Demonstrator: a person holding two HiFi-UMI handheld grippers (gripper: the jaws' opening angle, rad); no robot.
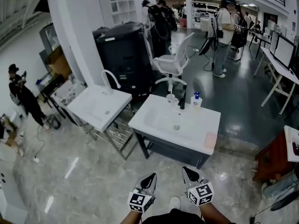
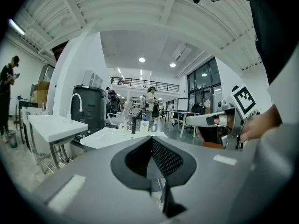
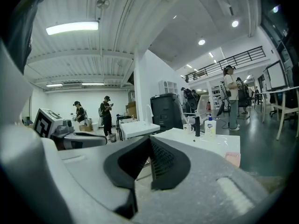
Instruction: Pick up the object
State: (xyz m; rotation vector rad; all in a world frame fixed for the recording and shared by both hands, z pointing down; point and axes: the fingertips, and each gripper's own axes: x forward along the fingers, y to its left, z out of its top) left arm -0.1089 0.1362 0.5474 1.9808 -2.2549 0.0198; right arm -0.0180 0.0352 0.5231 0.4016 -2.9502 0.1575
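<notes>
In the head view, your left gripper [image 1: 150, 177] and right gripper [image 1: 189, 171] hang just short of the white rectangular washbasin [image 1: 159, 120]. A white blue-capped soap bottle [image 1: 196, 100] stands at its back edge and a flat pink pad [image 1: 210, 140] lies on its near right corner. Your left gripper view shows the jaws pressed together, empty. Your right gripper view shows the same, closed on nothing.

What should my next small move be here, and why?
Probably step toward the white sink: both the left gripper and right gripper hang short of it, fingers shut and empty, while the cup, soap bottle and pink pad all sit on its top.
</notes>
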